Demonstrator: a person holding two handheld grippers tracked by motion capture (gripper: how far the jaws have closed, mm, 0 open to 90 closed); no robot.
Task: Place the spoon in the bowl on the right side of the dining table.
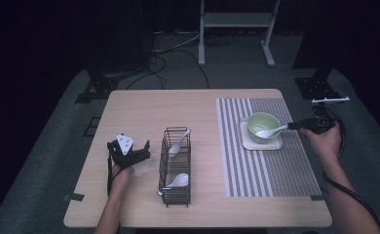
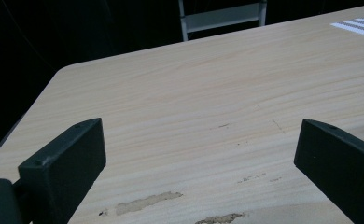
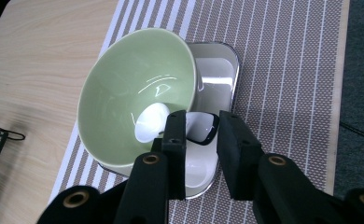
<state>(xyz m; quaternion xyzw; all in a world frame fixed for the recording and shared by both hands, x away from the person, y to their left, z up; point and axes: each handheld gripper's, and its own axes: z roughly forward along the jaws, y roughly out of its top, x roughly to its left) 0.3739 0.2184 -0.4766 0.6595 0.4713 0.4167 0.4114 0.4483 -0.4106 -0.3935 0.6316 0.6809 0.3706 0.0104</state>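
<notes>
Risk: right tool (image 3: 201, 135) grips the white spoon (image 1: 271, 131) by its handle, scoop resting in the green bowl (image 1: 263, 126) on the tray (image 1: 261, 144), so a sideways pull could tip the bowl, while left tool (image 2: 196, 158) idles wide open over bare tabletop (image 2: 208, 98).

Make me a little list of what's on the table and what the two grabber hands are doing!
table: light wood table
mat: striped placemat on the right side
bowl: green bowl on a small white tray
spoon in bowl: white spoon, scoop inside the bowl
rack: black wire basket with two white spoons
right gripper: jaws nearly together at the spoon's handle; grip unclear
left gripper: open over bare wood
</notes>
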